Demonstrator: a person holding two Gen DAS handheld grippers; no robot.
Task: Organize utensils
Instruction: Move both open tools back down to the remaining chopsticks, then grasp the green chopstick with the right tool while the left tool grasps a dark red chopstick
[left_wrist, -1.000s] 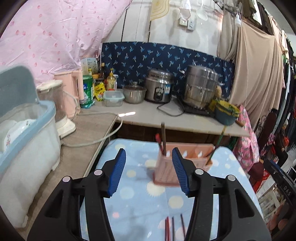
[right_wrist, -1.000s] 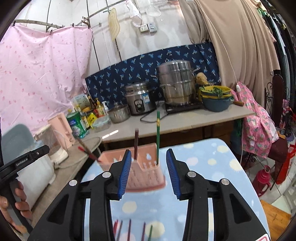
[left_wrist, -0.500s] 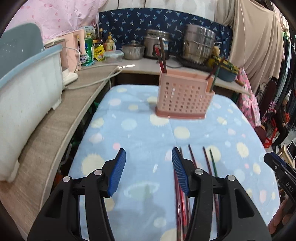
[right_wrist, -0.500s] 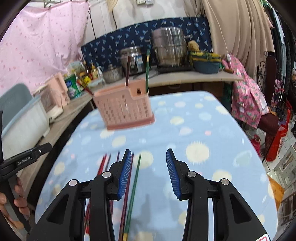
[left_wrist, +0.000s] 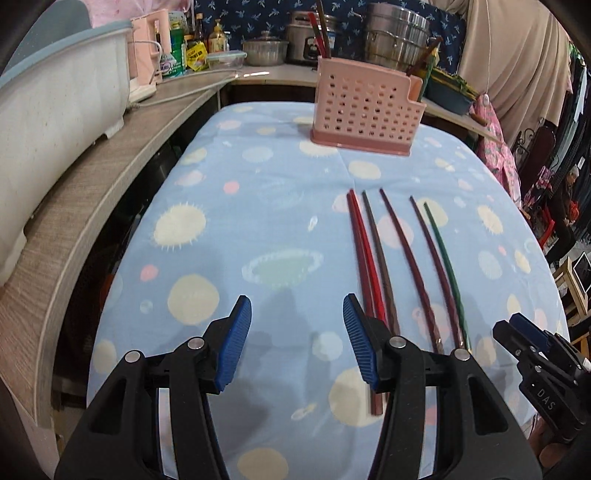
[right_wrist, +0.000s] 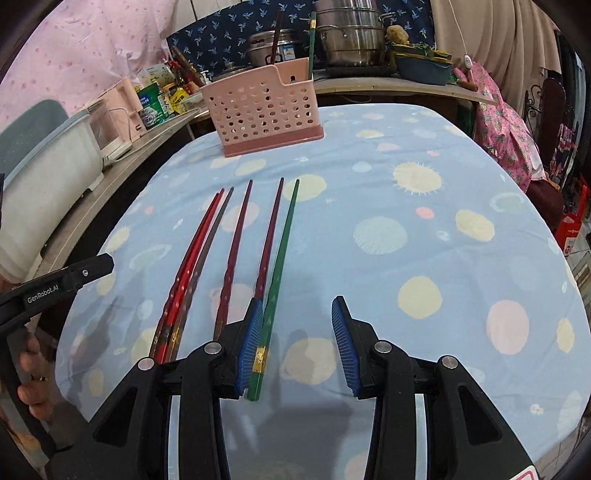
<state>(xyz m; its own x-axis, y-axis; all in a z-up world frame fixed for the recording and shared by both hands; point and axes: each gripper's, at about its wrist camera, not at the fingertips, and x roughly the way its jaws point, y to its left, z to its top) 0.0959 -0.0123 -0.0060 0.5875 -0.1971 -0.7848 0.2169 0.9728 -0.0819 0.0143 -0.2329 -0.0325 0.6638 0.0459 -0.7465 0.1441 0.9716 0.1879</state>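
Since a second earlier both grippers had dropped and pitched down: the pink perforated utensil holder (left_wrist: 365, 110), which then sat between the jaws in both views, was now in the upper part of each frame, and the loose chopsticks filled the middle. Left gripper (left_wrist: 297, 345) was released, jaws apart, nothing between the blue pads, hovering over bare blue planet-print tablecloth (left_wrist: 229, 206) at bottom centre. Its right-hand pad overlapped the near ends of the red chopstick pair (left_wrist: 364, 254); contact could not be told. Right gripper (right_wrist: 295, 345) was also released, jaws apart and empty; the green chopstick (right_wrist: 279, 264) ran just inside its left-hand pad, lying on the cloth, not clamped. Six chopsticks lay loosely fanned, tips toward the holder: in the left view from left to right the red pair, a brown one (left_wrist: 380, 258), two maroon ones (left_wrist: 406, 254), then the green one. The holder stood upright at the far end of the table, with a few chopsticks standing in it (right_wrist: 311, 40). In the right view a hand (right_wrist: 31, 373) held the left gripper's black body at lower left. A white-and-blue tub (left_wrist: 48, 122) sat on the wooden counter at upper left.
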